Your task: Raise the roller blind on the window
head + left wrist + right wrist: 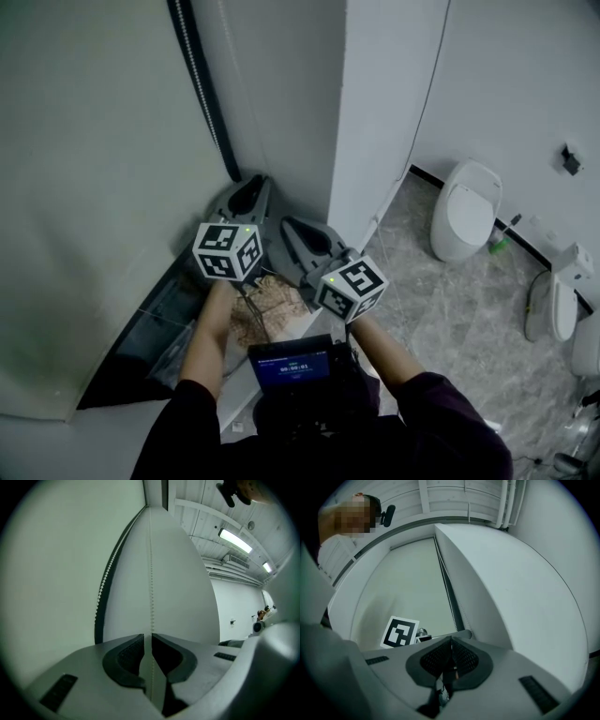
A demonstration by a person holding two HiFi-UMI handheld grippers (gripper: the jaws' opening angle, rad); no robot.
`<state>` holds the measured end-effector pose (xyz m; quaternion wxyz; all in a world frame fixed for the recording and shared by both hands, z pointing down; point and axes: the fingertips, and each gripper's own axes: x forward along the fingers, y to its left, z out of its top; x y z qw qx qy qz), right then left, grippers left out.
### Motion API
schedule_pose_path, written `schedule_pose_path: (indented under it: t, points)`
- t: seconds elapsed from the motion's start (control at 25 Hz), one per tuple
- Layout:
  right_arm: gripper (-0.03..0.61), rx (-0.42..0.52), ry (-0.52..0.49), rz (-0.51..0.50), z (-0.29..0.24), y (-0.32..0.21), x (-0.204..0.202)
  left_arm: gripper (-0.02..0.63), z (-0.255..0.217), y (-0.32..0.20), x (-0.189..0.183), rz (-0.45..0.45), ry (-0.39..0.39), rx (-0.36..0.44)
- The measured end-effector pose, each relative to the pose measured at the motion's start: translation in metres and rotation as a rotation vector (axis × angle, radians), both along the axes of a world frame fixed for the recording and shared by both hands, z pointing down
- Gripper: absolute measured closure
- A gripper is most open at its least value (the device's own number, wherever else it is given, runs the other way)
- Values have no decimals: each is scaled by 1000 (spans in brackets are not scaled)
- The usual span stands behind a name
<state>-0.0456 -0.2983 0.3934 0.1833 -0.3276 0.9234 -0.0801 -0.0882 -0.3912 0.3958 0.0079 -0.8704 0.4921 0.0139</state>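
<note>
Bead chain [151,569] sits pinched in left hand-held gripper [147,638].

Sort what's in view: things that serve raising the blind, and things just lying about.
For the job:
roller blind
bead chain
left gripper, shut on the chain
right gripper, jaws together, apparently on the chain too

Just about:
toilet
wall fixture
chest screen

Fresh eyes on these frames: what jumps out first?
The white bead chain runs straight down into the left gripper, whose jaws close on it. Next to it, the right gripper points up at the lowered blind with its jaws together. In the head view, a white toilet stands on the grey floor at right.
</note>
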Motion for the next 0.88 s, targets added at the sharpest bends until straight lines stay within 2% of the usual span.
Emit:
schedule_pose_path:
  t: [0.12, 0.32, 0.44, 0.6, 0.76, 0.88]
  points:
    - [569, -7, -4, -2, 1, 1, 1, 603, -2, 2, 4, 3, -24, 13]
    - [569, -23, 2, 6, 7, -1, 5, 601, 0, 3, 11, 63, -7, -7]
    - [569, -27, 21, 11, 10, -1, 6, 601, 1, 1, 13, 63, -22, -18]
    - [569, -31, 28, 15, 11, 0, 8, 603, -1, 5, 16, 42, -49, 7]
    - [569, -4, -16, 16, -7, 0, 12, 603, 8, 17, 11, 43, -38, 2]
    - [569, 5, -9, 13, -17, -7, 10, 603, 20, 32, 2, 46, 5, -4]
